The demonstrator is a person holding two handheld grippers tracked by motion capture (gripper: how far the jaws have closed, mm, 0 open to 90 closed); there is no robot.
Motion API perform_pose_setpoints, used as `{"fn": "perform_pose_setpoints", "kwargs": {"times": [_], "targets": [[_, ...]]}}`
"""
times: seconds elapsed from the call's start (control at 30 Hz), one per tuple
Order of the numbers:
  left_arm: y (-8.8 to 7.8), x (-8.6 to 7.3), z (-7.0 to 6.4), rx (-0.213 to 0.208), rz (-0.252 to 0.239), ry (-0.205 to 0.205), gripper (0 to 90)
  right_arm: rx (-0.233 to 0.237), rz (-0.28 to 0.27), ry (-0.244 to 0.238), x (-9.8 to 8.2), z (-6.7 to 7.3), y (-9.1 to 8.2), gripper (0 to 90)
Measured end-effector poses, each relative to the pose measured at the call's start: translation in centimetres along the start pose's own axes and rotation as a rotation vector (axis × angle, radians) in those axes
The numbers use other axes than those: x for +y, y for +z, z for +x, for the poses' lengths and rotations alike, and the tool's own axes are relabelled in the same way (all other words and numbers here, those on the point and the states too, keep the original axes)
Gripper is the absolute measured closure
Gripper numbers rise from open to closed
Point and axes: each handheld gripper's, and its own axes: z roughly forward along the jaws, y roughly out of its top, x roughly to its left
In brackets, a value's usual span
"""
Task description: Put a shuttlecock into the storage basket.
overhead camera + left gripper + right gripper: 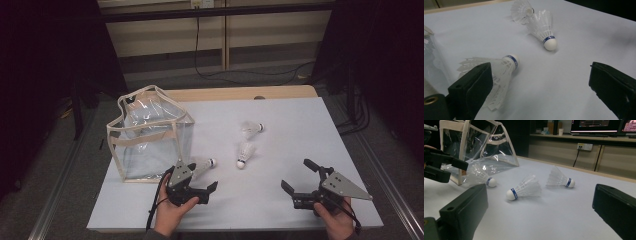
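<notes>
Three white shuttlecocks lie on the white table (pixel 280 145). The nearest shuttlecock (pixel 204 166) (pixel 499 71) (pixel 480 178) rests just off the clear bag's front corner, its feathers partly behind my left jaw. The middle shuttlecock (pixel 245 154) (pixel 544 28) (pixel 524 188) and the far shuttlecock (pixel 252 128) (pixel 522 10) (pixel 559 180) lie near the table's centre. My left gripper (pixel 202 179) (pixel 539 82) is open, low beside the nearest shuttlecock. My right gripper (pixel 297 175) (pixel 539 207) is open at the front right, pointing toward the shuttlecocks with nothing between its jaws.
A clear plastic bag (pixel 150 135) (pixel 481 145) with cream trim stands open at the table's left. The left gripper (pixel 441 165) appears in front of it in the right gripper view. Cabinets, a cable and a wall socket (pixel 584 146) lie beyond the far edge.
</notes>
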Motion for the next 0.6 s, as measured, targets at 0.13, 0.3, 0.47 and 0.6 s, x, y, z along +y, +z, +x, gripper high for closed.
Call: {"fn": "perform_pose_setpoints", "kwargs": {"times": [0.13,0.3,0.47,0.6], "targets": [[0.31,0.01,-0.02,0.020,0.008,-0.022,5.5,0.003,-0.002,-0.001,0.02,0.03,-0.01,0.0],[0.57,0.00,0.15,0.038,0.015,-0.054,5.8,0.005,-0.004,0.001,0.05,0.09,0.00,0.0],[0.77,0.02,0.18,0.036,0.024,-0.071,5.9,0.006,-0.007,-0.004,0.09,0.12,0.01,0.0],[0.90,0.00,0.24,0.042,0.030,-0.085,6.0,0.003,-0.006,-0.008,0.12,0.12,-0.01,0.0]]}}
